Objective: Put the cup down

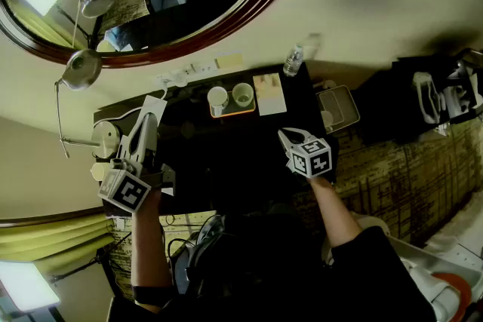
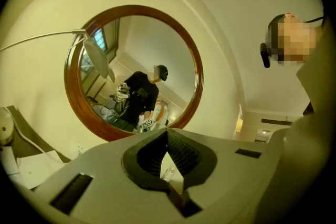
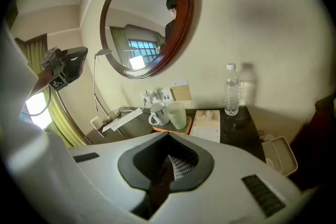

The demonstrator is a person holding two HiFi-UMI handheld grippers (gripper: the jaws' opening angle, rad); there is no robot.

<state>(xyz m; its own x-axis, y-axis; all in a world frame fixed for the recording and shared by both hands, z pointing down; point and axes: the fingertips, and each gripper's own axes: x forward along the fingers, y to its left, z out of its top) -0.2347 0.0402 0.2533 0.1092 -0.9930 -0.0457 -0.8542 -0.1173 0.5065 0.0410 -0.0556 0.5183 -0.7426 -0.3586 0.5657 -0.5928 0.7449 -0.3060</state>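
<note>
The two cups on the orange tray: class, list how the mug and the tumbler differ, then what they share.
The mug has a side handle; the tumbler has none. The mug is white; the tumbler looks pale green and taller. Both stand upright, side by side, on the orange tray.

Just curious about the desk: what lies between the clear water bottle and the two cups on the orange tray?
A pale printed booklet lies flat on the dark tabletop there, seen in the right gripper view and the head view.

Mug [image 1: 217,98] left of cup [image 1: 243,94] on tray [image 1: 234,115], booklet [image 1: 269,93] right (bottle [image 1: 293,60] behind)
</note>
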